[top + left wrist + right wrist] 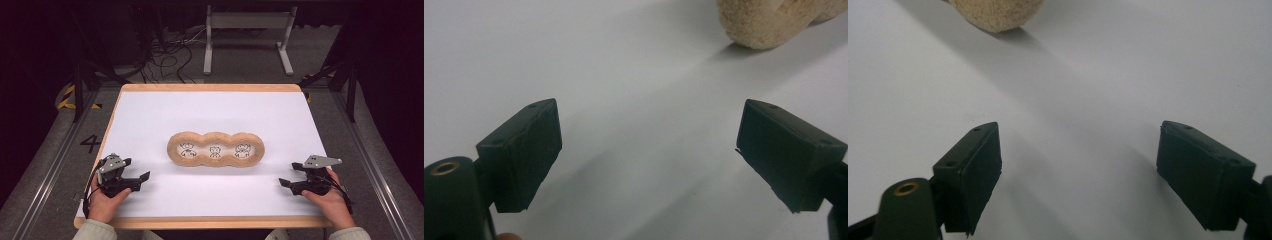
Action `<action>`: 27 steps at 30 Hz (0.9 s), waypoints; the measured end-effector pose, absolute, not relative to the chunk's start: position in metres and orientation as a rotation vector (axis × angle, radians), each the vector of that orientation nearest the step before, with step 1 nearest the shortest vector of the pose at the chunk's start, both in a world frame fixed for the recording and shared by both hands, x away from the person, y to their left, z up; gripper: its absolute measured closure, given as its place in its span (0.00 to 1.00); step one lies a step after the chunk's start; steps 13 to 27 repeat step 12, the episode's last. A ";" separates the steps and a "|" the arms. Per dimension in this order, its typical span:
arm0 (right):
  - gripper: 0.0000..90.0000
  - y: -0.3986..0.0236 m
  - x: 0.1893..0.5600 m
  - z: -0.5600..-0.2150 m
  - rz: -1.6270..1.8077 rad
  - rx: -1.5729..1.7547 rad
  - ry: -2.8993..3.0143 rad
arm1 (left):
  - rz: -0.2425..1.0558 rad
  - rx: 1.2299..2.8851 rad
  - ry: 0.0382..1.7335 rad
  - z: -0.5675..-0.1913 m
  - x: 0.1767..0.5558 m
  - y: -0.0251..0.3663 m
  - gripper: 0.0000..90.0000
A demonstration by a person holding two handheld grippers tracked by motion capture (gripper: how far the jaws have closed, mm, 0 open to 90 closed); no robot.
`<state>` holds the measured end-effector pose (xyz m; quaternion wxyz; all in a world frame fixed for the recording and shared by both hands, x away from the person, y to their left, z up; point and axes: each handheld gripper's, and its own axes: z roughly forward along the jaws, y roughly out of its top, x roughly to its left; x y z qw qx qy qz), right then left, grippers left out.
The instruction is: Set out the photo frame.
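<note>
A tan, cork-like frame (215,149) shaped as three joined rings lies flat in the middle of the white table top (215,115); each ring holds a small black line drawing. My left gripper (143,171) rests low near the front left, a hand around it, jaws wide open with nothing between them. My right gripper (290,174) sits near the front right, likewise open and empty. The left gripper view has bare white surface between the jaws (649,145) and the frame's end (764,22) at the top. The right gripper view has its jaws (1078,175) apart, the frame's other end (998,12) above.
The table has a light wooden rim (200,222). Beyond its far edge are dark floor, tangled cables (165,55) and a white metal stand (247,35). Black tripod legs (80,85) stand at both back corners.
</note>
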<state>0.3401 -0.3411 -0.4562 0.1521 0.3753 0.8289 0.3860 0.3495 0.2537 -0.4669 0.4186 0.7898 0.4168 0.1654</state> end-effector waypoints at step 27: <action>0.20 -0.338 0.340 -0.452 1.113 1.085 2.353 | 0.363 1.977 1.074 -0.460 0.355 0.246 0.12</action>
